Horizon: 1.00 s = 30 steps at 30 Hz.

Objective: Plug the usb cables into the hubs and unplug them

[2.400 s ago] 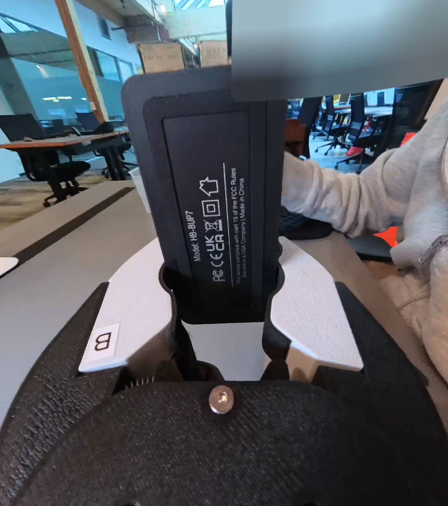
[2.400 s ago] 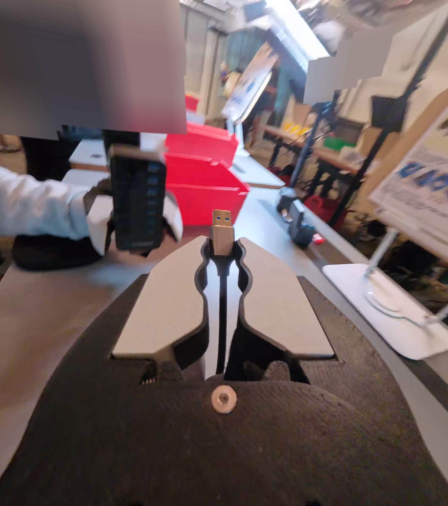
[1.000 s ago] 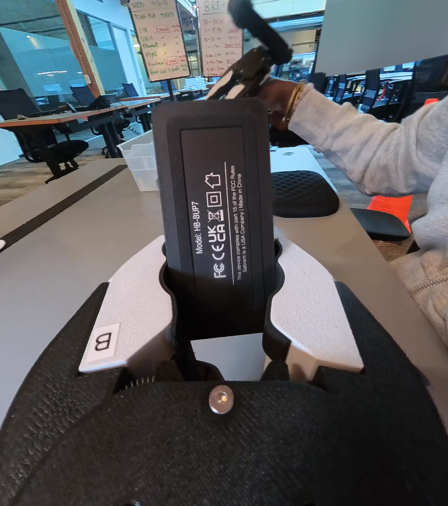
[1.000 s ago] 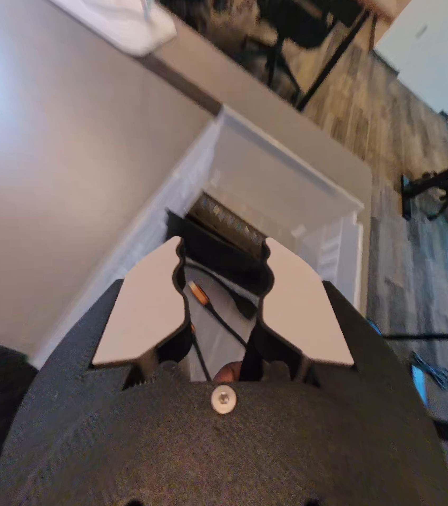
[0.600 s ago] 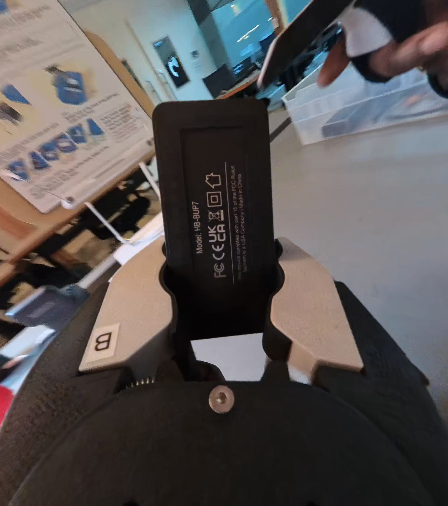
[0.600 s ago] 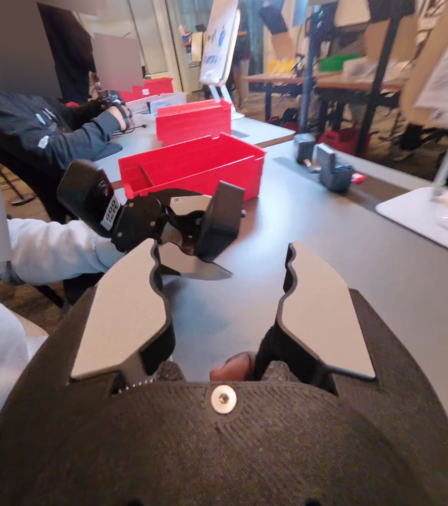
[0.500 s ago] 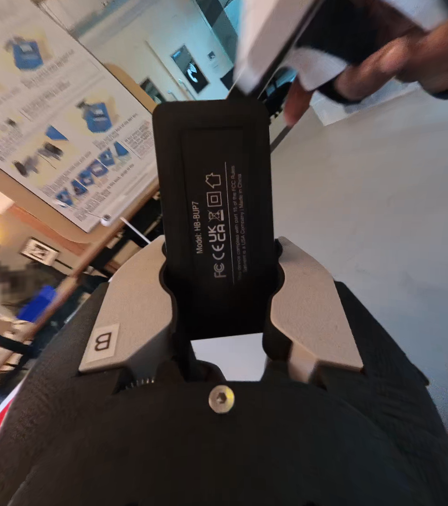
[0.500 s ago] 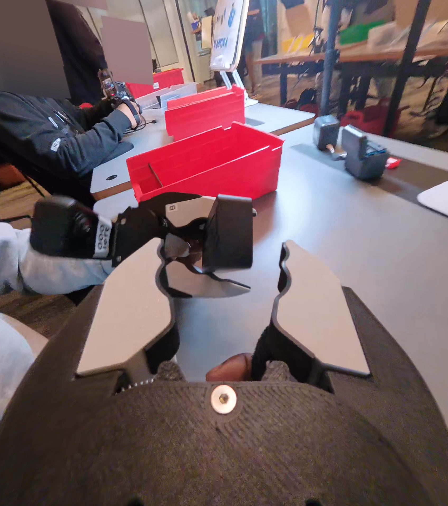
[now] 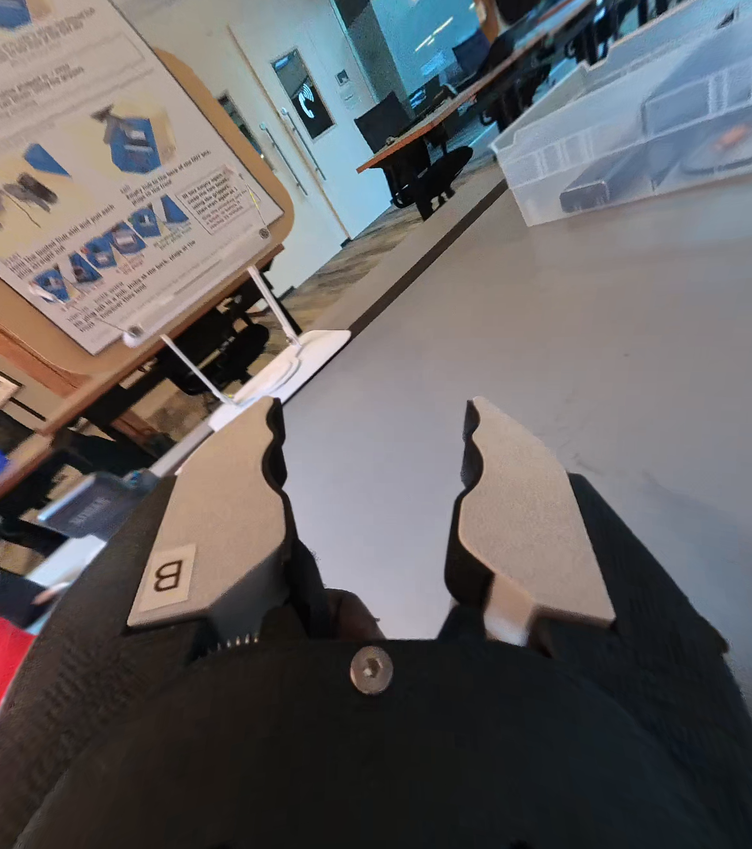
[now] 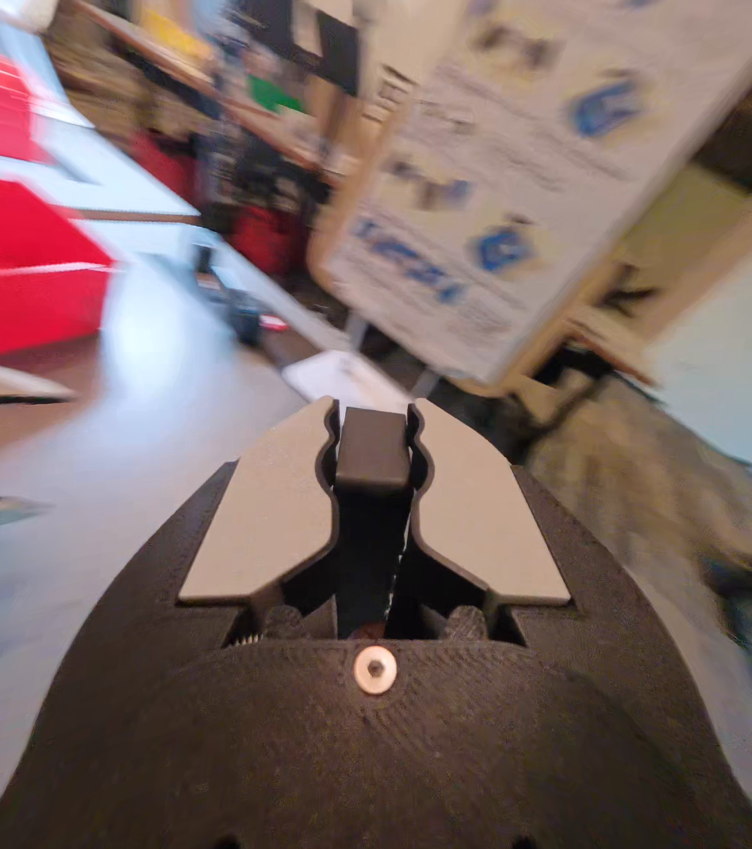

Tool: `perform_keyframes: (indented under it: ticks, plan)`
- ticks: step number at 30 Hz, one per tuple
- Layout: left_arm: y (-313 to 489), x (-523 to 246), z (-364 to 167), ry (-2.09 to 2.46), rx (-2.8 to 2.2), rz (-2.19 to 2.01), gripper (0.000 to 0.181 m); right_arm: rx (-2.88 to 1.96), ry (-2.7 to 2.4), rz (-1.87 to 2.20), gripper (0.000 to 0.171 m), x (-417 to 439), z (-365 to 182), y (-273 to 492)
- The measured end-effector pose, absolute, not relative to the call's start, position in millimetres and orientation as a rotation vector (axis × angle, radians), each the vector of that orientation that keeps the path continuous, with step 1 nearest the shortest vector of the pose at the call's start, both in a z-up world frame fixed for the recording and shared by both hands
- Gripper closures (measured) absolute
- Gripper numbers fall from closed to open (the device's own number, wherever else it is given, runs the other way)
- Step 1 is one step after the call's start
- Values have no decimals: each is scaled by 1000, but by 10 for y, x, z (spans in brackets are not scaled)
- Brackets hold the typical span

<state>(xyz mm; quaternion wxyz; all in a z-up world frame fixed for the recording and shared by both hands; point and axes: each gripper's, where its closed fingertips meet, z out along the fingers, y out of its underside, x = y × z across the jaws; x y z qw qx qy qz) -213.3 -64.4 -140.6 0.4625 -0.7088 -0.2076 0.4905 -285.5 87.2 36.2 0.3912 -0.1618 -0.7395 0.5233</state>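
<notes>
Handed over: hub point(image 10: 373, 452) is now clamped in right tool point(image 10: 371, 413); left tool point(image 9: 373, 413) is emptied, jaws spread over bench point(image 9: 594, 321). Clear bin point(image 9: 640, 151) at 1 o'clock is probably the drop-off.

Bright indoor light; right view heavily motion-blurred.

Left gripper point(image 9: 373, 406) — matt grey finger plates point(image 9: 521, 514), faintly grainy, on a rough-textured black plastic body with a shiny metal screw point(image 9: 371, 669). Beyond its tips, table point(image 9: 594, 344) is smooth grey, satin sheen. Far right of it, clear bin point(image 9: 640, 151) is translucent ribbed plastic. Left of it, poster point(image 9: 89, 161) is glossy printed sheet on a wood-look board. Right gripper point(image 10: 373, 411) has the same matt plates, pinching a hub point(image 10: 373, 452) of smooth black plastic, dull sheen. Far left, red bin point(image 10: 20, 275) looks glossy plastic, blurred.
</notes>
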Motion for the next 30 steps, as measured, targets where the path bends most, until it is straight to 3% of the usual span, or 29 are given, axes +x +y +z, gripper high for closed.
perform_keyframes:
  ticks: [4, 9, 14, 30]
  plan:
    - [-679, -2162, -1408, -611, -1668, 1040, 109, -715, -1619, 957, 143, -3432, 694, 2128]
    - [-720, -2202, -1438, -688, -1619, 906, 111, -1027, -1591, 866, 143, -4016, 37, 3123]
    - [-707, -2199, -1455, -674, -1632, 910, 111, -1121, -1594, 1013, 142, -4414, -527, 3346]
    - [-750, -2202, -1438, -668, -1636, 939, 116, -978, -1849, 732, 142, -4565, -1275, 3299]
